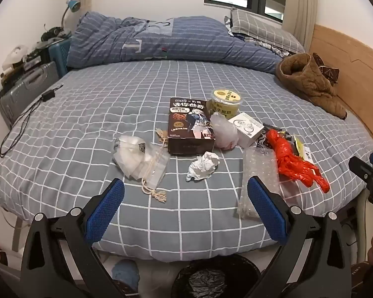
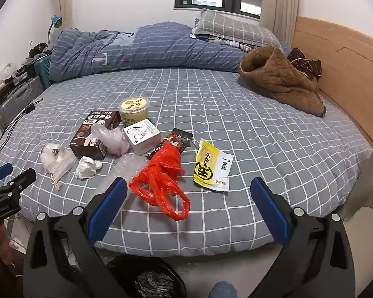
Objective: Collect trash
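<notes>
While both grippers' fingers (image 1: pixel 107 208) gape empty, brown jacket (image 2: pixel 281 79), quilt (image 1: pixel 161 42) beyond trash.

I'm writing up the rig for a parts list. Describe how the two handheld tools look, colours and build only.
Both tools match. The left tool has two black plastic arms, triangular cut-outs near the base and silver round pivot bolts; each finger carries a long blue pad with a fine dimpled texture. The right tool has the same build. Seen from the right wrist view, the left tool's black body bears small white lettering. No cables or sleeves show.
</notes>
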`<state>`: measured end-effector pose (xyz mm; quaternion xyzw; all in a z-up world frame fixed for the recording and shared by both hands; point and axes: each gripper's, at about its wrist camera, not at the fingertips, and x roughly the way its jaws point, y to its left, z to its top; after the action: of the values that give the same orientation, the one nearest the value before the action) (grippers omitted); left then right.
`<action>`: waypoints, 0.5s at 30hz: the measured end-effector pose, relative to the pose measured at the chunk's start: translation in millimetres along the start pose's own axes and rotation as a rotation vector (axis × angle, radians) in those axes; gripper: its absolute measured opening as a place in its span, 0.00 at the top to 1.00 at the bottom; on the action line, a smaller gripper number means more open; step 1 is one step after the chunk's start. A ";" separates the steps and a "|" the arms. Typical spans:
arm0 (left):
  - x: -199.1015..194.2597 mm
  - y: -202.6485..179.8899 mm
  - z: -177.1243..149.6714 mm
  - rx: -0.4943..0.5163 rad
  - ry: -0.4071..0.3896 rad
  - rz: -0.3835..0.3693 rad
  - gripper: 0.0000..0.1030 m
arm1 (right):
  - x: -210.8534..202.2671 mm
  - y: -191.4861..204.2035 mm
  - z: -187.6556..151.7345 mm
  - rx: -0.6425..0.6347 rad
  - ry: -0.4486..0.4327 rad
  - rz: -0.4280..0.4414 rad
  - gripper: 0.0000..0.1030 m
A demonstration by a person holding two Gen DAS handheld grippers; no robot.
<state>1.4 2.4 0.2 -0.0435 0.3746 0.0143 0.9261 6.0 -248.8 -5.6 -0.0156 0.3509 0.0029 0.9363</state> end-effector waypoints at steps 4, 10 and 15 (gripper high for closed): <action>-3.3 -6.4 0.7 0.016 -0.013 0.025 0.05 | -2.0 4.3 0.4 0.005 -0.018 0.000 0.07; -3.5 -4.0 -1.4 0.013 -0.018 0.031 0.05 | -5.2 8.7 -0.8 0.011 -0.021 0.021 0.07; -2.6 -2.7 -1.4 0.015 -0.015 0.028 0.06 | -13.3 20.6 -6.0 0.015 -0.025 0.015 0.07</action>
<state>-1.3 -0.4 1.2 -0.0312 0.3685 0.0248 0.9288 -8.2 -228.3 -1.9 -0.0061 0.3394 0.0077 0.9406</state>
